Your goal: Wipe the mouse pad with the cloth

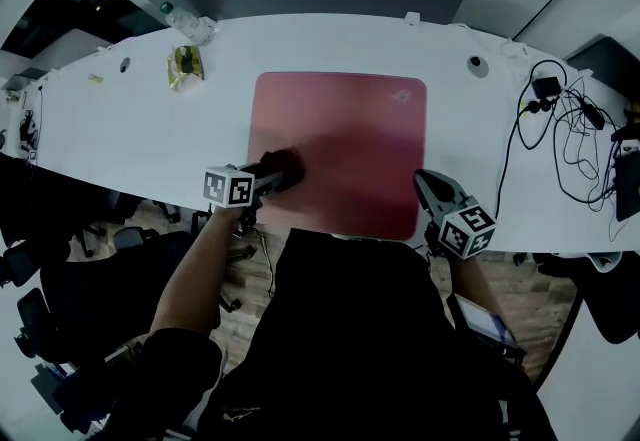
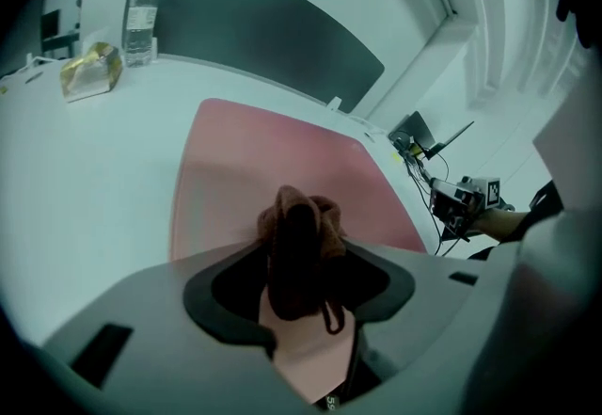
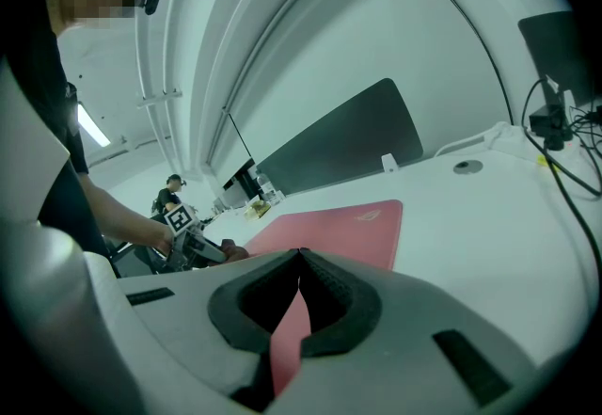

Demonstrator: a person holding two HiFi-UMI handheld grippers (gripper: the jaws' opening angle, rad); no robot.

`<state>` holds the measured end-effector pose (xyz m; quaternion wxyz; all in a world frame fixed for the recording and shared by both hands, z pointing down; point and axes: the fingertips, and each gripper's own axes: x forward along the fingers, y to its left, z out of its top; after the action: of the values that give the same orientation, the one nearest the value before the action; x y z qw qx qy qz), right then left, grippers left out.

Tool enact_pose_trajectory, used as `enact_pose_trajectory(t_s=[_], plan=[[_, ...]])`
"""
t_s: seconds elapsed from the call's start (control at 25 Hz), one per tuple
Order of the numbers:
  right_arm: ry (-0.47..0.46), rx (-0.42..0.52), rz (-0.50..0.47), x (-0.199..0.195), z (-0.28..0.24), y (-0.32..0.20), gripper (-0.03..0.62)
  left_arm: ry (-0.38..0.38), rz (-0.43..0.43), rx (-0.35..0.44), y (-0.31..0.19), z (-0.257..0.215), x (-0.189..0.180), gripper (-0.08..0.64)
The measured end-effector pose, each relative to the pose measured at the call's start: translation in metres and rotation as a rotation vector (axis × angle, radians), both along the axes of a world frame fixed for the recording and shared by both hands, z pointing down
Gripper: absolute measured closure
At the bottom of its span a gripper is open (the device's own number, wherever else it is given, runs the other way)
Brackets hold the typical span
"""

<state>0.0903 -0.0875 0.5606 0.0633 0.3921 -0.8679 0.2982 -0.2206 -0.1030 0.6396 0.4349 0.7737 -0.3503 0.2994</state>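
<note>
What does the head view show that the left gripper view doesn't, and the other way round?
Only the head view shows the marker cube on the left gripper, the arm holding it, and the wooden floor.

Only the left gripper view shows, close up, that gripper's jaws closed round the dark cloth.

Both show the cloth, the red mouse pad, the white desk, the right gripper, the gold packet and the bottle.

Black short-sleeved shirt [image 1: 350, 329]; the grey left gripper [image 1: 283, 172] and right gripper [image 1: 426, 181] carry black-and-white marker cubes [image 1: 228, 187].
</note>
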Motion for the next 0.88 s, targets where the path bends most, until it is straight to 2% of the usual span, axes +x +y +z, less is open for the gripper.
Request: enact_pose_trajectory(t_s=[0.08, 0.24, 0.48, 0.72, 0.8, 0.88], plan=[[-0.001, 0.001, -0.001, -0.001, 0.0, -0.001, 0.567, -0.003, 0.011, 0.006, -0.002, -0.002, 0.007, 0.409], [-0.003, 0.002, -0.002, -0.003, -0.001, -0.003, 0.568, 0.021, -0.017, -0.027, -0.003, -0.001, -0.003, 0.463], [-0.002, 0.0, -0.003, -0.006, -0.001, -0.005, 0.568, 0.029, -0.149, -0.046, -0.006, -0.001, -0.055, 0.476], [-0.002, 0.0, -0.005, -0.008, -0.002, -0.006, 0.568, -0.062, -0.254, -0.019, -0.007, -0.005, -0.112, 0.476], [-0.002, 0.002, -0.007, -0.008, -0.002, -0.006, 0.567, -0.047, -0.247, 0.014, -0.009, -0.015, -0.112, 0.476], [-0.001, 0.005, -0.006, -0.007, -0.003, -0.006, 0.568, -0.008, -0.212, 0.046, -0.014, -0.028, -0.097, 0.476]])
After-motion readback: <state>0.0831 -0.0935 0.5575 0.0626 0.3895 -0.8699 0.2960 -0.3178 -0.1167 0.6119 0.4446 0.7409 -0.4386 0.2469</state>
